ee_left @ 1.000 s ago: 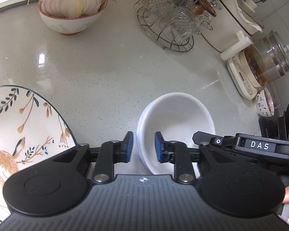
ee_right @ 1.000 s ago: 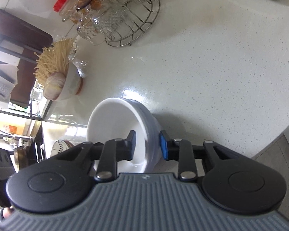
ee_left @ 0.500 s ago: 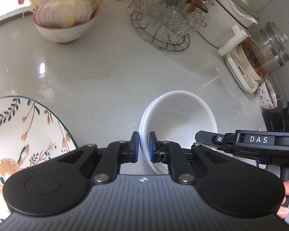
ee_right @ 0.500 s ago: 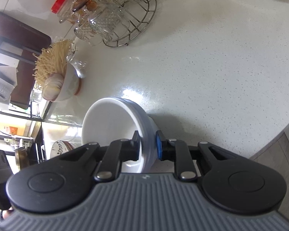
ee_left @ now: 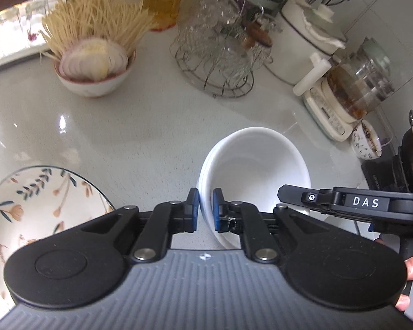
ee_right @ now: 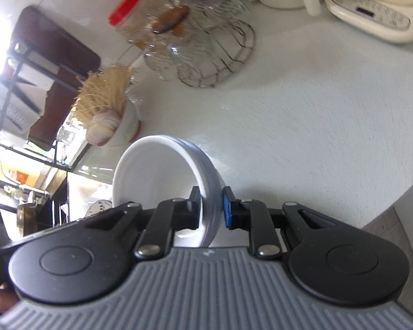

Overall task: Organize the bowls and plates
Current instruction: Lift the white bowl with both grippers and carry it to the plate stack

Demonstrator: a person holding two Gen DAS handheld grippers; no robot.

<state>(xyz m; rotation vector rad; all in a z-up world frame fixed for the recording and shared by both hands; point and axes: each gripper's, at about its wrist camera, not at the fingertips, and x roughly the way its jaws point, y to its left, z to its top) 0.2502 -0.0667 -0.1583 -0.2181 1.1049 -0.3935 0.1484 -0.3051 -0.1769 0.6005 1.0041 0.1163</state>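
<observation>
A stack of white bowls (ee_left: 256,165) hangs tilted just above the grey counter (ee_left: 124,126), held from both sides. My left gripper (ee_left: 205,206) is shut on the stack's left rim, blue pads pressing inside and outside. In its own view my right gripper (ee_right: 210,206) is shut on the opposite rim of the white bowls (ee_right: 151,181); its black body also shows at the right of the left wrist view. A flower-patterned plate (ee_left: 41,200) lies on the counter to the left of the bowls.
At the back stand a bowl of sliced onion and dry noodles (ee_left: 93,66), a wire rack of glassware (ee_left: 220,63), a white pot (ee_left: 303,35), a glass kettle on its base (ee_left: 352,90) and a small patterned cup (ee_left: 366,140). The counter's edge (ee_right: 385,214) runs at the right.
Both grippers closed onto the rims of the white bowl stack, then rose with it. The stack has come up off the counter and tilted a little.
</observation>
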